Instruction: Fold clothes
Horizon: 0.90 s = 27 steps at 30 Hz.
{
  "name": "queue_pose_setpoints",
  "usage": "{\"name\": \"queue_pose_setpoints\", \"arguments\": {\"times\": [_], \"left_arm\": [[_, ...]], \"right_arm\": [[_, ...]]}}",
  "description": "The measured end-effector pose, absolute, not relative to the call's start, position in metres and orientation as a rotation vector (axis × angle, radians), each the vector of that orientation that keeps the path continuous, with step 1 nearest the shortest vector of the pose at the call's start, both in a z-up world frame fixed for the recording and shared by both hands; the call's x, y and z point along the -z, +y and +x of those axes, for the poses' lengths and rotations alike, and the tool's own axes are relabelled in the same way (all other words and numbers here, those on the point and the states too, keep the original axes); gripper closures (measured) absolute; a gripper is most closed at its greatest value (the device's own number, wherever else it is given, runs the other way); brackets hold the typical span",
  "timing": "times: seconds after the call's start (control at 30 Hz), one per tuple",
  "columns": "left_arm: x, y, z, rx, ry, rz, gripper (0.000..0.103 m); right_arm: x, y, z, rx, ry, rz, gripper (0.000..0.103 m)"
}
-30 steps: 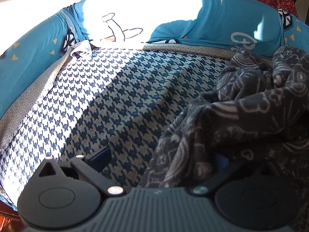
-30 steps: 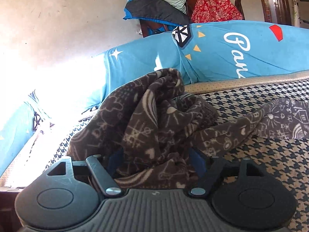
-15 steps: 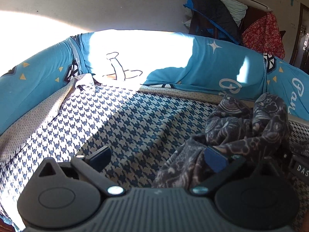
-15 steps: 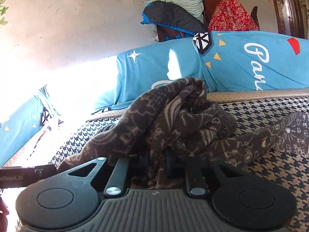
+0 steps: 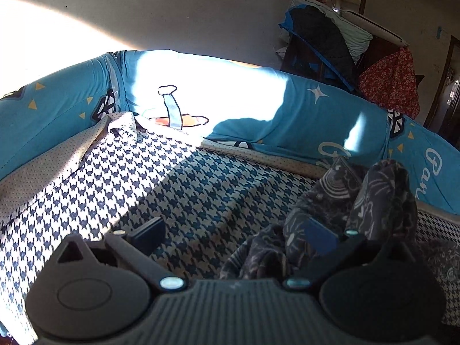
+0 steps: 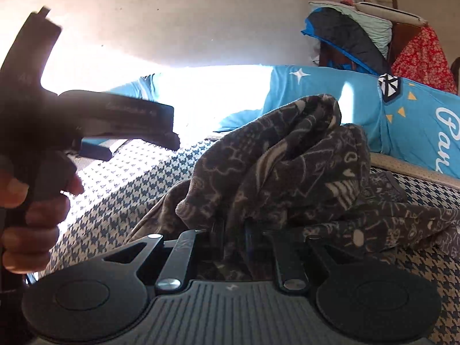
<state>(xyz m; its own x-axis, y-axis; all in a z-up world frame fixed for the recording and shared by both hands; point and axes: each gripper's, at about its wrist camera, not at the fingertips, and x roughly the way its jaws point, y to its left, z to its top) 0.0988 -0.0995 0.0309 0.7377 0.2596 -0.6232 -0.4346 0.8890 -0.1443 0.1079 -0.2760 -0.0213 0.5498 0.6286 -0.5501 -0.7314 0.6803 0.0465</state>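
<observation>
With your right gripper (image 6: pixel 234 230) clenched on the bunched dark garment (image 6: pixel 287 155), lift it off the houndstooth sheet (image 5: pixel 178 178) and bring your spread, empty left gripper (image 5: pixel 235 230) to a free edge beside that bunch

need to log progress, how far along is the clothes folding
Barely started. Nothing looks folded: the dark patterned garment is bunched in a heap on the houndstooth cover. In hand: the right gripper is shut on it, while the left gripper is open beside it. Spreading and every fold remain.
</observation>
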Motion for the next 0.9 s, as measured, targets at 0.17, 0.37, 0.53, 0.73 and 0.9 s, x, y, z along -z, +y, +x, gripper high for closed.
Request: {"name": "queue_pose_setpoints", "arguments": {"times": [0.17,0.37,0.53,0.73,0.9], "left_arm": [[-0.033,-0.115,0.097,-0.307,0.604,-0.263,0.000],[-0.022,-0.129,0.107,-0.240,0.649,-0.273,0.000],[-0.017,-0.120,0.107,-0.296,0.673,-0.301,0.000],[-0.015,-0.107,0.108,-0.360,0.689,-0.320,0.000],[-0.011,-0.104,0.109,-0.378,0.709,-0.318,0.000]], "right_arm": [[0.030,-0.275,0.097,-0.848,0.592,-0.257,0.094],[0.048,-0.270,0.082,-0.870,0.634,-0.345,0.100],[0.041,-0.283,0.086,-0.827,0.611,-0.318,0.099],[0.011,-0.313,0.109,-0.720,0.517,-0.130,0.081],[0.001,-0.325,0.137,-0.598,0.487,0.011,0.069]]}}
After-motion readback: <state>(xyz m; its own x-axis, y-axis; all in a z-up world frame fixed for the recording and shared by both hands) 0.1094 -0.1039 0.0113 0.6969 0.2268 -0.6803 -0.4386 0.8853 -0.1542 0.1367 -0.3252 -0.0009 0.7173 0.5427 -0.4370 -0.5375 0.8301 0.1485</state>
